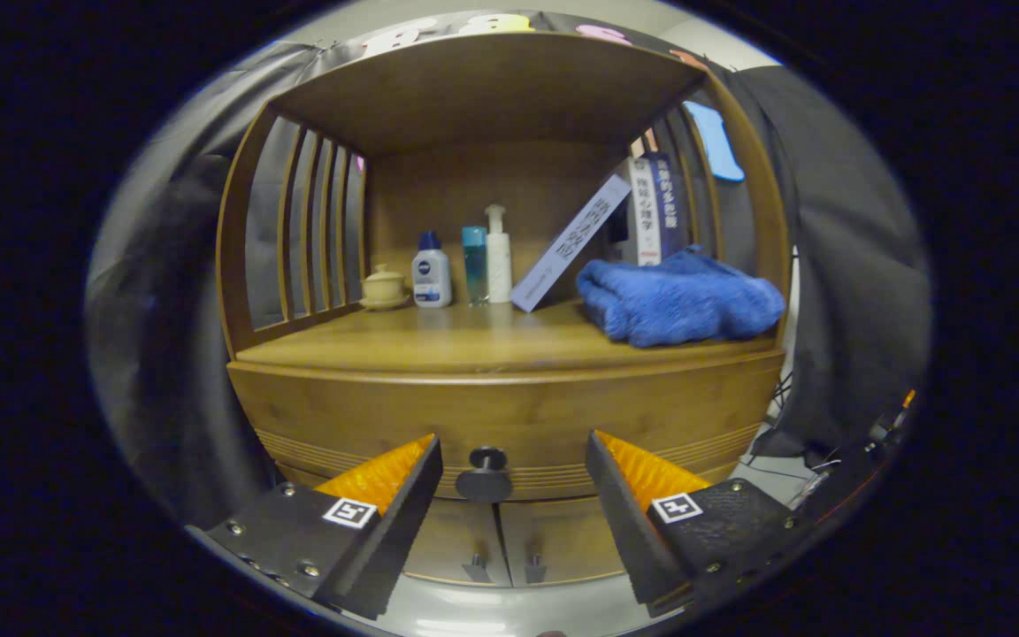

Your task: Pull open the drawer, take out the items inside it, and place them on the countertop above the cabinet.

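Hand-held gripper [514, 456] spread wide, fingers flanking the dark knob [485, 475] on the closed drawer [509, 416], touching nothing.

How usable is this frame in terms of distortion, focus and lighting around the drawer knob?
Gripper view: strong fisheye bowing curves the cabinet front and countertop edge. The drawer knob is sharp, as are the open gripper fingers either side of it. Lighting is even and dim; a soft sheen lies on the countertop, with no harsh glare. The blue towel and bottles stay legible.
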Demonstrator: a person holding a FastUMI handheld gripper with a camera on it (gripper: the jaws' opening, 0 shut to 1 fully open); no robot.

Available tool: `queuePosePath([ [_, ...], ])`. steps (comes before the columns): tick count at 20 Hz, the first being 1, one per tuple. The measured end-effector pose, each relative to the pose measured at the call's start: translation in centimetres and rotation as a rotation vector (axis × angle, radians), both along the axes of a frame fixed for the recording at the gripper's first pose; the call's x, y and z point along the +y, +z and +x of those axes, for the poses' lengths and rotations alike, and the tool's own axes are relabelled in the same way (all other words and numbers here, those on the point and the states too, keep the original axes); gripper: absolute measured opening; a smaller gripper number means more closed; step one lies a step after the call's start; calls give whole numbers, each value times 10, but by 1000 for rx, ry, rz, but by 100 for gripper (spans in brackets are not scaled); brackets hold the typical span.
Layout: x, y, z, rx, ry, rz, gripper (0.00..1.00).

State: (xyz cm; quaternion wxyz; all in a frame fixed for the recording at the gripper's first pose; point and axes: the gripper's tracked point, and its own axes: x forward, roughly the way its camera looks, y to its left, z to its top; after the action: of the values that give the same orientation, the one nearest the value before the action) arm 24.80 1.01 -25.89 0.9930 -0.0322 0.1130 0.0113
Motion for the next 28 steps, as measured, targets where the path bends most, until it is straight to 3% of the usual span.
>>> queuePosePath([
  [3,10,-26,17,40,21,12,97],
  [7,8,-35,27,28,-5,38,41],
  [13,8,-34,24,-11,-17,64,40],
  [16,7,-37,27,45,1,21,29],
  [17,5,-38,22,65,-8,20,26],
  [28,-5,-30,-89,63,-28,42,26],
])
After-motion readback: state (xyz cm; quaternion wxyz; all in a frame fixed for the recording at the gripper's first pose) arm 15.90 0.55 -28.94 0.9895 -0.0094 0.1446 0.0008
